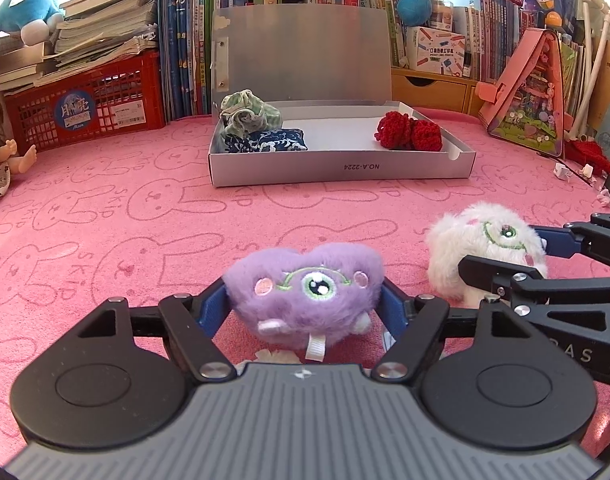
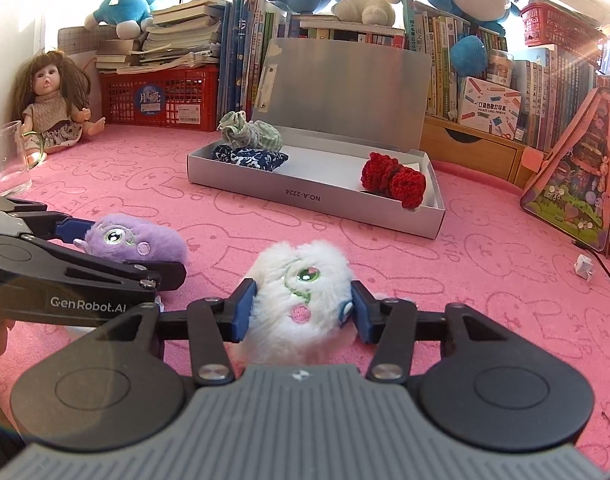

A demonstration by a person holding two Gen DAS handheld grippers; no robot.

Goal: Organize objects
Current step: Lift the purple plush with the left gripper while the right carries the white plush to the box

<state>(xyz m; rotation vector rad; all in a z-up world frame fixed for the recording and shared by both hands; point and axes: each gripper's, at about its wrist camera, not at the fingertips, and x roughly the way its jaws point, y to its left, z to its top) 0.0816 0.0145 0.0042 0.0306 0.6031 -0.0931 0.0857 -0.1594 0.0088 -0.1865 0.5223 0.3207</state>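
Note:
A purple one-eyed plush toy sits on the pink bunny-print cloth, and my left gripper is shut on it, blue pads against its two sides. To its right, my right gripper is shut on a white fluffy plush toy, whose fur is squeezed between the pads. Each wrist view also shows the other gripper and its toy. Behind them stands an open grey cardboard box holding a green fabric bundle, a blue patterned pouch and a red crochet piece.
A doll and a clear glass stand at the far left. A red crate under stacked books, a row of books and plush toys line the back. A pink triangular case leans at the right, with small white bits nearby.

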